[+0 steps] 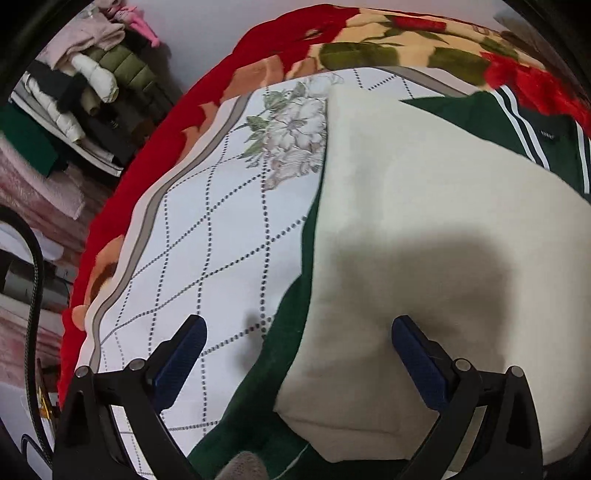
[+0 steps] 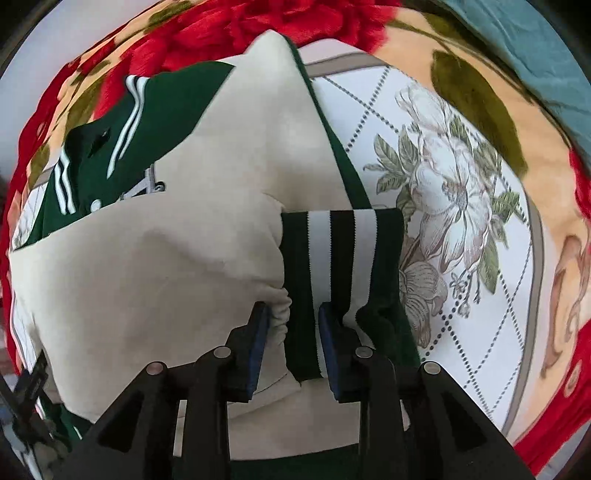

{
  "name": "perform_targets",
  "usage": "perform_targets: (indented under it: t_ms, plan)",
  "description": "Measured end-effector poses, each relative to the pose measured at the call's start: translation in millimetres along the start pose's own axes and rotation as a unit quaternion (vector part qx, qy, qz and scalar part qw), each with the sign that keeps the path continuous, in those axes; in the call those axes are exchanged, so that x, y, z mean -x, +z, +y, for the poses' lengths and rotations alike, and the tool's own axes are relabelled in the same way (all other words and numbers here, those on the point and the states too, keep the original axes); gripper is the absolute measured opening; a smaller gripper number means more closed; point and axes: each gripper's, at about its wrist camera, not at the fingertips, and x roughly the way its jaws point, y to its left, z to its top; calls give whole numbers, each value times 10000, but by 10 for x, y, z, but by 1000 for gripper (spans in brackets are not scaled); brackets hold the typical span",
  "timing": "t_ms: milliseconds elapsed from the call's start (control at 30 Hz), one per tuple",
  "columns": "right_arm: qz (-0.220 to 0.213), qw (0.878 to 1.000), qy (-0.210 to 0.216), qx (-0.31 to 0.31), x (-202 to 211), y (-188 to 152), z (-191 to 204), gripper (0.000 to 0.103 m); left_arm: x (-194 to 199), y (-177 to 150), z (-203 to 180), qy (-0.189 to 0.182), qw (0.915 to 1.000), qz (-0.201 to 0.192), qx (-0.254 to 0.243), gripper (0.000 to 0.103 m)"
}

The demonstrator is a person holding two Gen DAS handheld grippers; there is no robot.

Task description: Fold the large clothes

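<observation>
A green varsity jacket with cream sleeves (image 1: pixel 424 206) lies on a white floral bedsheet (image 1: pixel 207 229). In the left wrist view my left gripper (image 1: pixel 297 338) is open and empty, just above the jacket's left edge where the cream sleeve overlaps the green body (image 1: pixel 273 373). In the right wrist view my right gripper (image 2: pixel 291 325) is shut on the striped green, white and black cuff (image 2: pixel 332 251) of a cream sleeve (image 2: pixel 147 273), folded across the jacket's green front (image 2: pixel 162 107).
A red and cream flower-print blanket (image 1: pixel 258 55) runs round the sheet's far edge, also in the right wrist view (image 2: pixel 207 26). A pile of folded clothes (image 1: pixel 85 85) stands at the far left beyond the bed. A teal cloth (image 2: pixel 535 48) lies at the far right.
</observation>
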Motion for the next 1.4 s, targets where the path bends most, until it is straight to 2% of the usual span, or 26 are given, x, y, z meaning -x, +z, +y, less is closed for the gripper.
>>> perform_targets:
  t_ms: [100,200,267,300,367,433,467,500,567,700,767,800,900,1033,1167,1233,1300,1400]
  plan:
    - [-55,9998,186,18,199,-86,-109,33,221,-31,76,24,9999,-155,63,103]
    - [-14,9998,191,20,492,-391,-383,33,558,-181,123,-39,9993,-373,29,103]
    - [167,9997,183,-15,651,-714,-641,38,765,-342,111,-28,9991,-417,-113,103]
    - [303,9994,185,-52,695,-892,-772,42,837,-415,105,-61,9990,-401,-162,103]
    - [679,9972,262,-141,654,-1215,-1003,43,1041,-672,24,-105,9990,-310,-313,103]
    - [1238,9910,470,-171,423,-1595,-1201,43,1210,-953,-83,-75,9987,-235,-454,103]
    - [1485,9873,532,-168,290,-1725,-1271,39,1254,-1045,-147,-25,9984,-204,-525,103]
    - [1644,9847,549,-179,165,-1869,-1360,18,1315,-1192,-220,61,9979,-145,-626,103]
    - [1665,9826,767,-289,3,-2073,-1544,14,1434,-1494,-358,217,9967,15,-788,103]
    - [1752,9783,1096,135,150,-2002,-1607,15,1796,-2044,-659,503,9934,265,-993,103]
    - [1721,9752,1332,408,330,-1919,-1709,24,2013,-2270,-860,673,9912,288,-1105,103]
    - [1610,9769,1288,566,424,-1881,-1775,32,2122,-2369,-980,747,9900,293,-1159,103]
    - [1327,9793,1140,1013,692,-1795,-2047,48,2417,-2625,-1369,836,9886,309,-1210,103]
    - [1247,9824,950,1019,831,-1628,-2573,48,2641,-2893,-1976,790,9841,250,-1573,103]
    - [1217,9868,715,798,806,-1507,-3101,49,2780,-3192,-2648,854,9713,-116,-2217,103]
    - [1241,9884,631,610,785,-1487,-3325,49,2764,-3360,-2961,984,9605,-272,-2590,103]
    - [1294,9890,604,393,704,-1434,-3493,49,2672,-3486,-3160,1096,9526,-323,-2821,103]
    - [1283,9897,588,241,685,-1337,-3655,49,2387,-3610,-3346,1333,9437,-104,-3025,103]
